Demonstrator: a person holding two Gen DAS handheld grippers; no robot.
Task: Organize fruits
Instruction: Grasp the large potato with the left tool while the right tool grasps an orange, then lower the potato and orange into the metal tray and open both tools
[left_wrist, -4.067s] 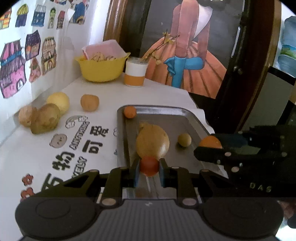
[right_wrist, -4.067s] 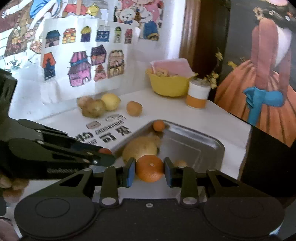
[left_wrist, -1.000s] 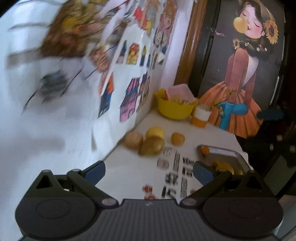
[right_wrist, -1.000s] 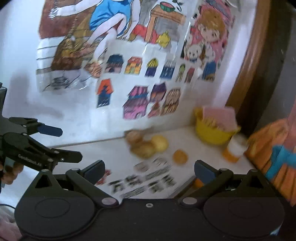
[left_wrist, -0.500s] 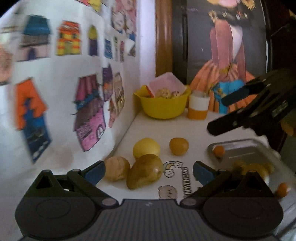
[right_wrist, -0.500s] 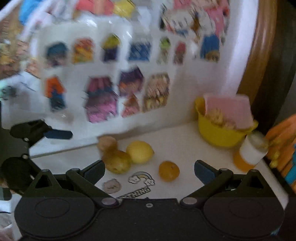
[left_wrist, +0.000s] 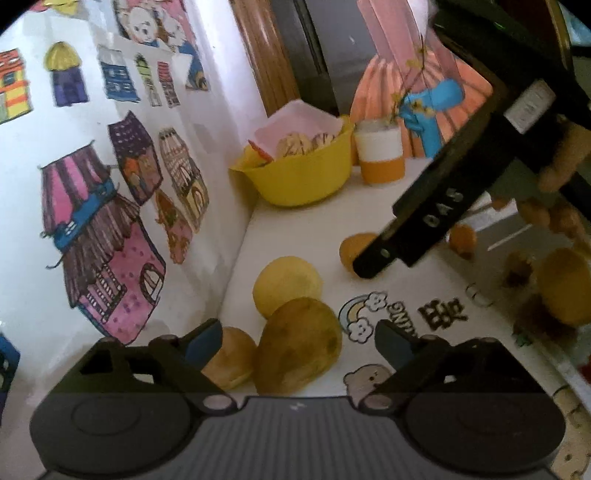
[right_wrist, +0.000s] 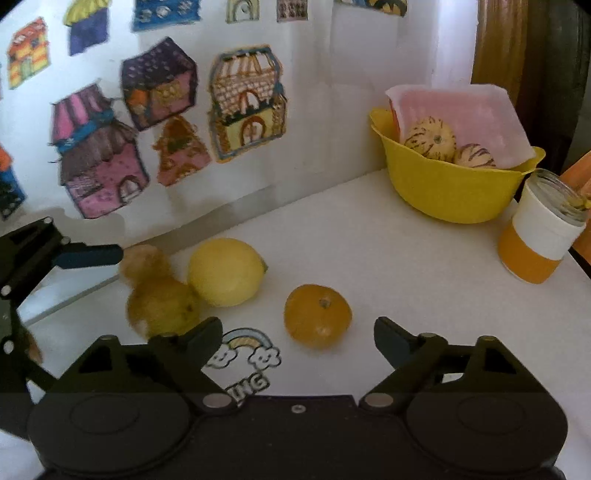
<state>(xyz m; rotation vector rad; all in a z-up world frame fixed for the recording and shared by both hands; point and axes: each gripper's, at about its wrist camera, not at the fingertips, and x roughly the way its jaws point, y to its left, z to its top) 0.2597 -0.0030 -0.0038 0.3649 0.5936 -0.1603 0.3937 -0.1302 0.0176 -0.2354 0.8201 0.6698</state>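
In the left wrist view my left gripper (left_wrist: 298, 339) is open, low over the white table. A brown pear-shaped fruit (left_wrist: 299, 345) lies between its fingers, with a small round brown fruit (left_wrist: 229, 363) beside the left finger. A yellow lemon (left_wrist: 287, 286) sits just beyond. My right gripper (right_wrist: 299, 339) is open too, with an orange (right_wrist: 317, 315) just ahead of its jaws and untouched. The lemon (right_wrist: 225, 271) and the brown fruit (right_wrist: 159, 302) lie to the orange's left. In the left wrist view a right gripper finger (left_wrist: 406, 232) partly covers the orange (left_wrist: 354, 247).
A metal tray (left_wrist: 495, 254) on the right holds a big yellow fruit (left_wrist: 561, 291) and a small orange one (left_wrist: 461, 238). A yellow bowl (right_wrist: 443, 188) of striped fruit and an orange-and-white jar (right_wrist: 539, 236) stand at the back. A picture-covered wall (right_wrist: 184, 110) bounds the left side.
Both grippers held fruit over the tray four seconds ago; both now stand open. In the last second they swung down toward the loose fruits by the wall and came closer.
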